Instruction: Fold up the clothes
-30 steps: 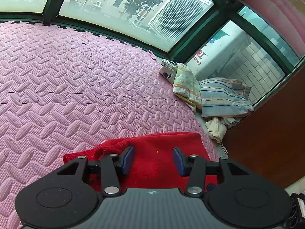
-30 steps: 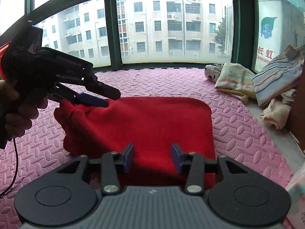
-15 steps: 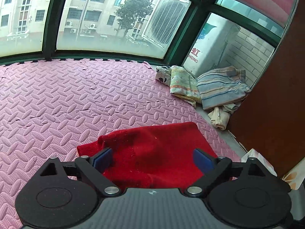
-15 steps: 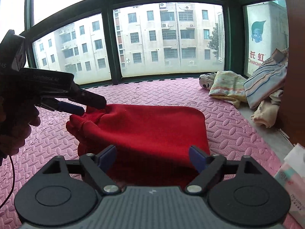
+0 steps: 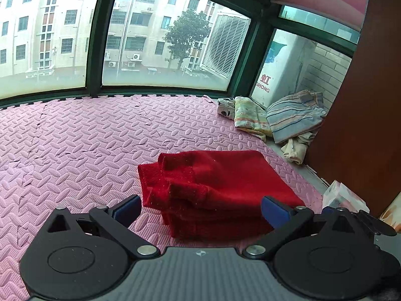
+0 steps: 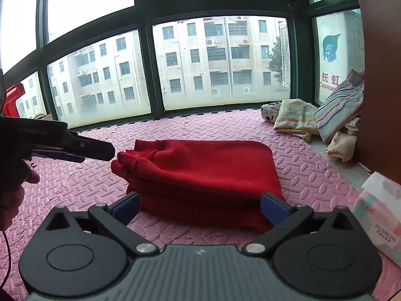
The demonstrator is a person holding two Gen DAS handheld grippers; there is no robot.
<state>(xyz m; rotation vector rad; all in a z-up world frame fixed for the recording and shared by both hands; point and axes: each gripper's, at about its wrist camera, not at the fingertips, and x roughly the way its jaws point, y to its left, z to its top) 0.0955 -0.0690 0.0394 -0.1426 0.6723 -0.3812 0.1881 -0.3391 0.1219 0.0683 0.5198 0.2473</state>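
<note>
A red knitted garment (image 5: 215,188) lies folded in a thick stack on the pink foam mat (image 5: 75,145), its ribbed cuffs at the left end. In the right wrist view the same garment (image 6: 205,173) sits just beyond my right gripper (image 6: 199,207), which is open with nothing between its blue pads. My left gripper (image 5: 200,209) is also open and held back from the stack's near edge. From the right wrist view the left gripper (image 6: 75,150) appears side-on at the left, its tips just short of the cuffs, a hand on its handle.
A pile of striped and patterned clothes (image 5: 283,123) lies at the far right corner by the window. A brown cabinet side (image 5: 363,100) stands on the right. A pack of tissues (image 6: 381,210) rests near the mat's right edge. Windows close off the far side.
Both grippers opened wide and let go of the red garment, then drew back and up. The garment now rests folded on the mat.
</note>
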